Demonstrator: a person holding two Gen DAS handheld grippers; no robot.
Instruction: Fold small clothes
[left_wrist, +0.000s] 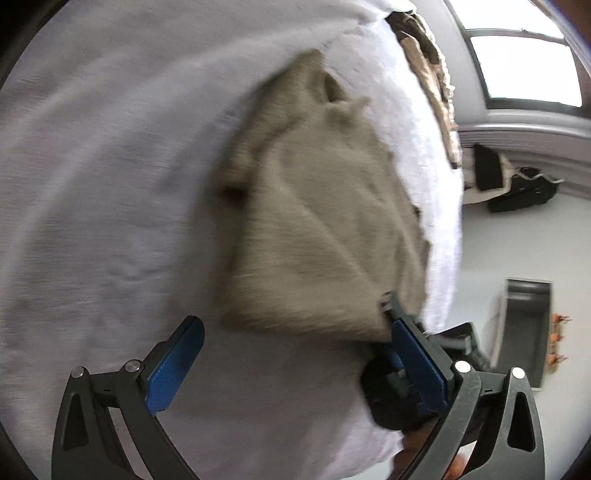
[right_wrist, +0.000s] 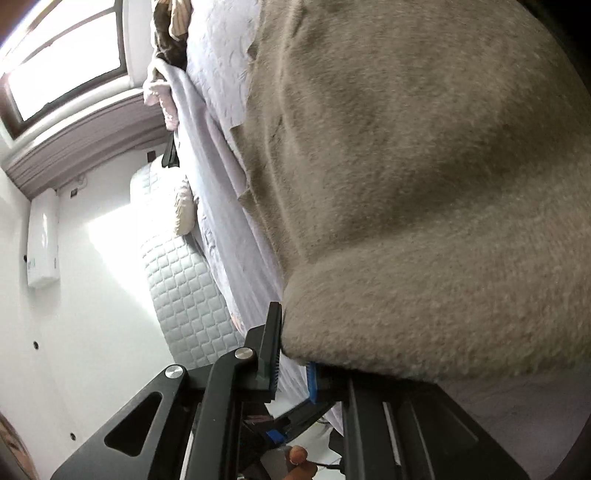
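A beige fleecy garment (left_wrist: 317, 221) lies partly folded on a white bed cover (left_wrist: 103, 192). My left gripper (left_wrist: 295, 343) is open just in front of the garment's near edge, its blue-padded fingers (left_wrist: 173, 365) spread wide and holding nothing. My right gripper (left_wrist: 388, 317) shows past the left one's right finger, at the garment's near right corner. In the right wrist view the garment (right_wrist: 424, 184) fills most of the frame and its thick near edge sits between the fingers of my right gripper (right_wrist: 291, 354), which is shut on it.
A heap of other clothes (left_wrist: 428, 62) lies at the bed's far edge by a window (left_wrist: 524, 62). A quilted mattress side (right_wrist: 184, 280) and white wall (right_wrist: 74, 332) show beyond the bed edge. A dark framed panel (left_wrist: 524, 328) stands off to the right.
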